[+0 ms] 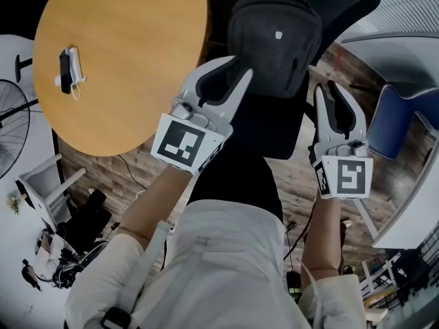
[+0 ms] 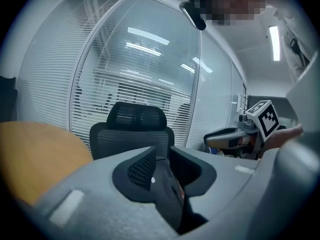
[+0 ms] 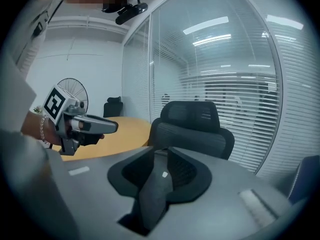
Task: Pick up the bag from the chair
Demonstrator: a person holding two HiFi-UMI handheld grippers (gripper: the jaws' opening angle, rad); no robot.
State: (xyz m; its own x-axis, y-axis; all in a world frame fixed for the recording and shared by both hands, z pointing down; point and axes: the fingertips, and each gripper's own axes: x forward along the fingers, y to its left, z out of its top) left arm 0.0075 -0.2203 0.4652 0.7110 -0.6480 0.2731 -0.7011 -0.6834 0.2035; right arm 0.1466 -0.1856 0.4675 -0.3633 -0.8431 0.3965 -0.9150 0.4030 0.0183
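A dark grey backpack (image 1: 274, 40) with a small white tag stands on the black office chair (image 1: 274, 132), leaning on its backrest. My left gripper (image 1: 232, 72) hovers open at the bag's near left corner, with nothing between its fingers. My right gripper (image 1: 329, 91) is open too, just right of the bag and level with its lower edge. In the left gripper view the bag (image 2: 167, 194) shows through the gap of the left gripper (image 2: 160, 156). The right gripper view shows the same bag (image 3: 152, 194) between the spread jaws of the right gripper (image 3: 161, 154).
A round wooden table (image 1: 123, 60) stands left of the chair, carrying a small black-and-white device (image 1: 68, 70). A blue chair (image 1: 391, 122) and a white desk (image 1: 405, 46) are on the right. A fan (image 1: 10, 129) and cables sit at the left. Glass walls with blinds stand behind the chair.
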